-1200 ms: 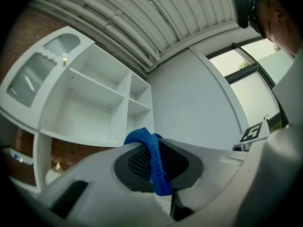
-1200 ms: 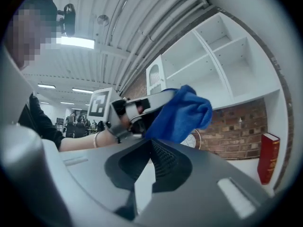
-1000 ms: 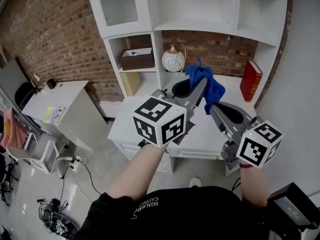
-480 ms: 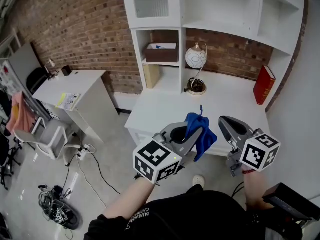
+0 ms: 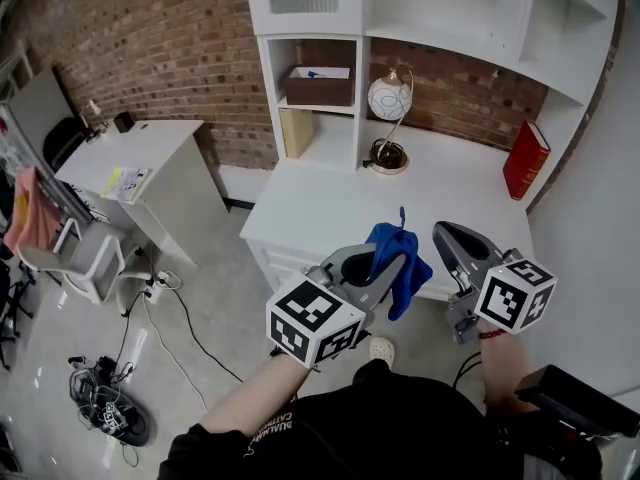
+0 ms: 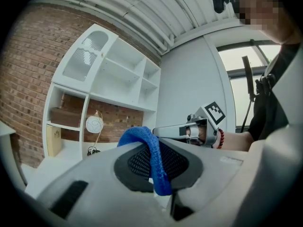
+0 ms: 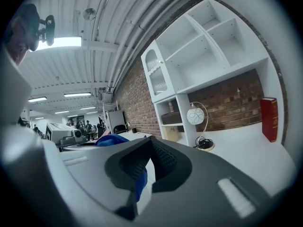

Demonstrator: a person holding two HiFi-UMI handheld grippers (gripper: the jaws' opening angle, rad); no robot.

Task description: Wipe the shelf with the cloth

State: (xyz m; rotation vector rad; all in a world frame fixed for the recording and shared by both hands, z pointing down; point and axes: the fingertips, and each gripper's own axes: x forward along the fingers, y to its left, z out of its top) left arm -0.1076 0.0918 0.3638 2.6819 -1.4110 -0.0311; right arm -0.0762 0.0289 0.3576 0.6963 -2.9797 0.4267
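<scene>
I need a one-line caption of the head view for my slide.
Left gripper grips a blue cloth in front of the white shelf unit; right gripper shut beside it.

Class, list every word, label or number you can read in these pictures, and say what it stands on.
Nothing reads clearly.
White print on the person's black shirt: upside down, too blurred to quote.
Yellow-green sheet on the white desk: print too small.
Red hardback book on the white shelf unit: no legible title.
</scene>
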